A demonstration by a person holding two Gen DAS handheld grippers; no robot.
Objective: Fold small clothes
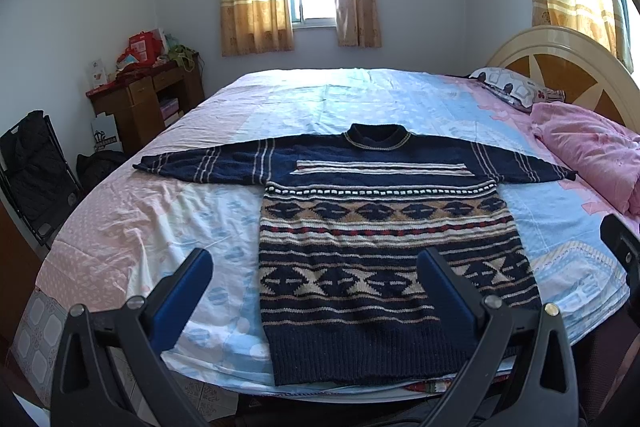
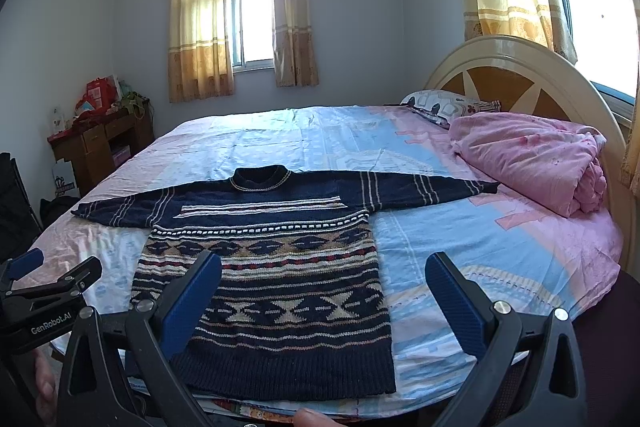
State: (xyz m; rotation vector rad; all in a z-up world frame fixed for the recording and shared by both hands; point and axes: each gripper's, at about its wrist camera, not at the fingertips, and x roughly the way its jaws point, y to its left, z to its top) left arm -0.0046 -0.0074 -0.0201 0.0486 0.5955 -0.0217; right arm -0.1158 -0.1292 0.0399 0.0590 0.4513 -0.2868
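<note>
A wide bed with a pale blue and pink patterned sheet filled most of both views, and its cream and brown rounded wooden headboard stood at the right side. On the sheet near the headboard lay a bundled pink quilt, and beside it a white pillow with a dark pattern. A navy knitted sweater with beige, white and red pattern bands lay flat on the near part of the bed, both sleeves stretched out to the sides, the collar pointing to the far wall and the ribbed hem at the near edge. A dark wooden counter with red things on it stood by the left wall. The left tool hung above the hem, its blue fingers spread wide and holding nothing. The right tool hung over the sweater's right side, also spread and empty.
</note>
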